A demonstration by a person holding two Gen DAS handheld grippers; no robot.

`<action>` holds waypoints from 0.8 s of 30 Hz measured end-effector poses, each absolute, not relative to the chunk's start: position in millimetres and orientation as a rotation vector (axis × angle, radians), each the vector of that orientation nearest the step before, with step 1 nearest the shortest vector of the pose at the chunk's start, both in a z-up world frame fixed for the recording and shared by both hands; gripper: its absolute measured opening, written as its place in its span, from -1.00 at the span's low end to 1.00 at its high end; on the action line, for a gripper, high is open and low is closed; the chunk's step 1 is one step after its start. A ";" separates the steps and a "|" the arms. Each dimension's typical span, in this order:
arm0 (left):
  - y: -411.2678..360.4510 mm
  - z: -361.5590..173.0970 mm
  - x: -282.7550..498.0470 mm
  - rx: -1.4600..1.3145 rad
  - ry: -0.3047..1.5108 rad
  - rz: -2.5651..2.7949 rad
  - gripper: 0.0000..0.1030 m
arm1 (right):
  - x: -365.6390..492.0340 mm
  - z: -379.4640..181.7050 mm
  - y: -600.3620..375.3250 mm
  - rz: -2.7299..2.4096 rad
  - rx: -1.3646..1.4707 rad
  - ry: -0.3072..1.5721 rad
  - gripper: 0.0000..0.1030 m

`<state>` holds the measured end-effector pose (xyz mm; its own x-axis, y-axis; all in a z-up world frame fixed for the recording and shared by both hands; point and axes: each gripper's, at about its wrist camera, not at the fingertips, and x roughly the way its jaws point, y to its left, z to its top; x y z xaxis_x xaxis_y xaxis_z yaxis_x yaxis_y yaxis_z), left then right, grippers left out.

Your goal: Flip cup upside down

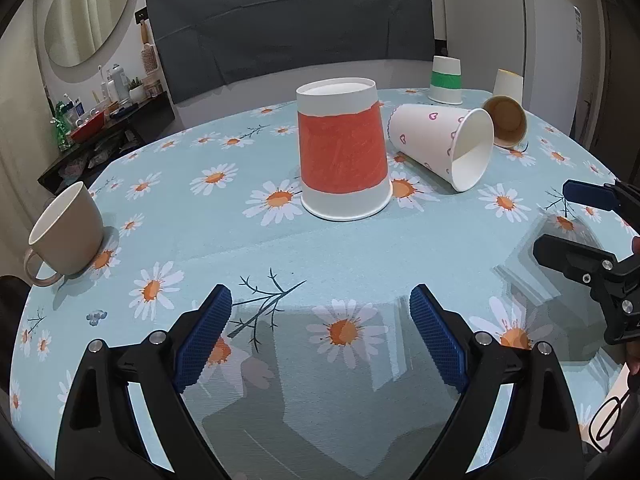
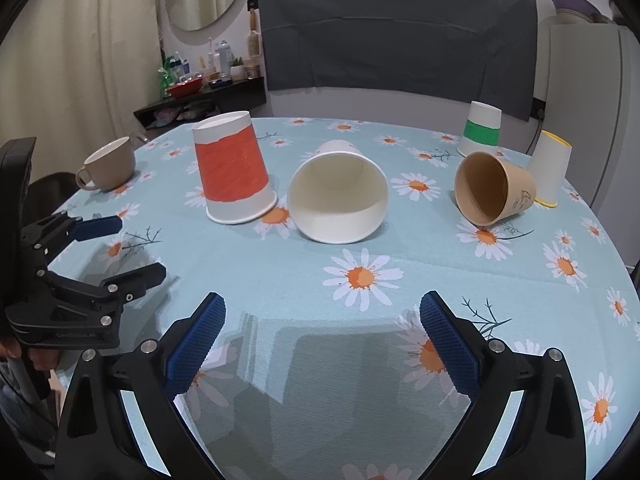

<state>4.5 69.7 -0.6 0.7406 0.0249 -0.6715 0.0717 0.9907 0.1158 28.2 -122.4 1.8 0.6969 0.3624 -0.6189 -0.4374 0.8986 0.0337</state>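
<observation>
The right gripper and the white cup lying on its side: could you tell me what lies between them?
Nothing: in the right wrist view only bare daisy tablecloth separates the right gripper from the white cup.

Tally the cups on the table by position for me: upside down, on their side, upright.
Upside down: 3, namely red-banded cup, green-banded cup, yellow-rimmed cup
On their side: 2, namely heart-print cup, brown cup
Upright: 1, the beige mug
Total: 6
</observation>
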 end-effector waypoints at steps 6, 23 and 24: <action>72.2 -1.4 5.5 0.125 0.745 -0.034 0.73 | 26.1 1.9 -120.3 0.453 -0.132 0.656 0.82; 77.3 -1.4 5.9 0.093 0.749 -0.030 0.73 | 21.8 4.1 -123.2 0.452 -0.117 0.628 0.82; 77.8 -1.5 5.9 0.089 0.750 -0.031 0.73 | 21.9 4.1 -123.2 0.453 -0.117 0.629 0.82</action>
<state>5.9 77.8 -1.5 0.7311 0.0041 -0.6823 0.0595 0.9958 0.0697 21.9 -123.2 4.1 0.7148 0.3730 -0.5916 -0.4426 0.8962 0.0303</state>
